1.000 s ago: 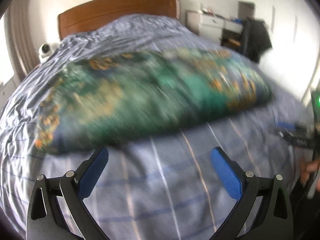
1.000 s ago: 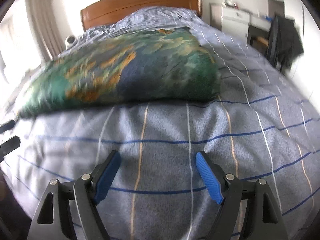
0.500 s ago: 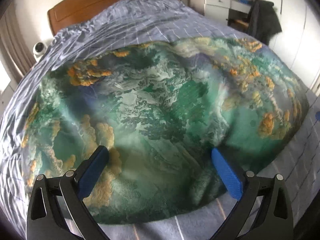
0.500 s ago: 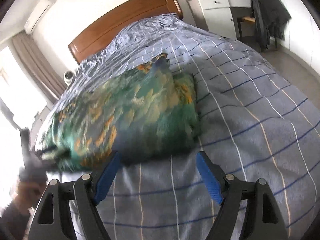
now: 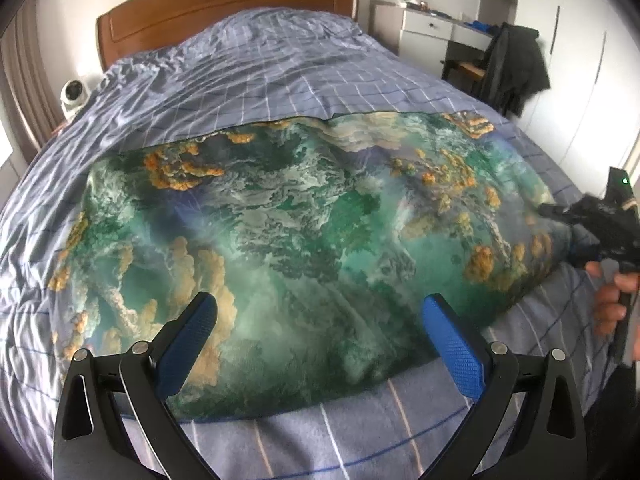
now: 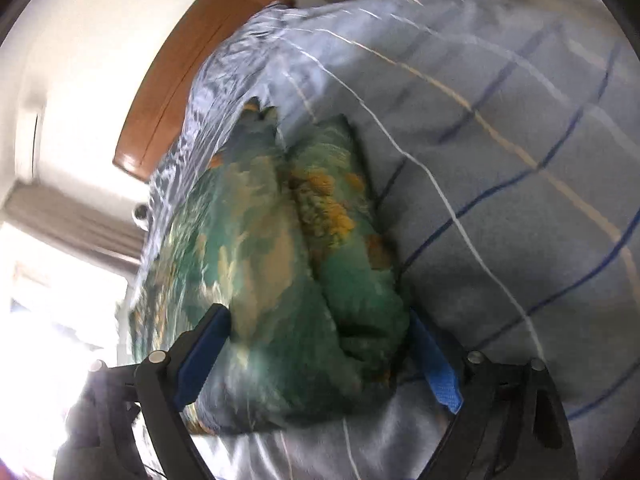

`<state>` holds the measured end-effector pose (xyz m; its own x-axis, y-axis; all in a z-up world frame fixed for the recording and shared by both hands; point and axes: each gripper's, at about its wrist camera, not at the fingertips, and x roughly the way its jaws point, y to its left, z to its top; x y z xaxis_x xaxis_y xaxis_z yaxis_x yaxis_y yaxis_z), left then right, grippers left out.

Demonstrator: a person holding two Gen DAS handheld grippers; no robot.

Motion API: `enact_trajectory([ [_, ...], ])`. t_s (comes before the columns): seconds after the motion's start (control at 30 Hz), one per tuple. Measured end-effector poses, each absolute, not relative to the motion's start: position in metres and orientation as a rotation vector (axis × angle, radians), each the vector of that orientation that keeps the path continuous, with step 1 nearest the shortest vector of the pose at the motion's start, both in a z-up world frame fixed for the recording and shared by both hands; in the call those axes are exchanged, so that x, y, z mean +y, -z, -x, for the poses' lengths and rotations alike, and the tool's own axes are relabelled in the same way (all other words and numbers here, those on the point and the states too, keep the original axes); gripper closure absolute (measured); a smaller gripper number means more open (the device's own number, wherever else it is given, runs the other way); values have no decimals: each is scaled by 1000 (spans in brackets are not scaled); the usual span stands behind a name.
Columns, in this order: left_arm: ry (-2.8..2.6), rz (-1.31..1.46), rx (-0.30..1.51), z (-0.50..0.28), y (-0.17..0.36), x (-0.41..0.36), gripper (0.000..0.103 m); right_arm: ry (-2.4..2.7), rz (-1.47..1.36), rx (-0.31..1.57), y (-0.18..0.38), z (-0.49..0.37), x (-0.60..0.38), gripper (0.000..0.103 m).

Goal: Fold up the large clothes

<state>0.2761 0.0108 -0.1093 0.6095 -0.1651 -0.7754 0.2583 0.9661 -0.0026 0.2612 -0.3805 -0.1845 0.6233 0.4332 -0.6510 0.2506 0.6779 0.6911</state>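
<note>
Left gripper point(image 5: 320, 332): jaws spread wide, nothing between the pads, hovering over the near edge of one folded green-and-orange printed garment point(image 5: 304, 248). Right gripper point(image 6: 320, 356): jaws closing, the garment's thick folded end between two blue pads; contact unclear through blur. Garment lies across one bed point(image 5: 256, 76) with blue checked cover. One wooden headboard point(image 5: 224, 4) beyond. One white dresser point(image 5: 428, 28) farthest.

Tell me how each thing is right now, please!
Cloth: folded, lying on the bed.
Bedspread: spread out, wrinkled.
Left gripper: open, nothing held.
Right gripper: closing around the cloth's end.
Jacket: hanging by the desk.
</note>
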Motion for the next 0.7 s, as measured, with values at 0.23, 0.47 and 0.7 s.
enact_trajectory([
  [0.23, 445, -44, 866, -295, 45, -17, 1, -156, -665, 741, 122, -233, -349, 63],
  [0.47, 696, -42, 934, -327, -14, -84, 1, -284, -305, 563, 32, -202, -255, 64],
  [0.7, 549, -241, 971, -338, -12, -92, 1, -416, 3, 478, 5, -172, -155, 64],
])
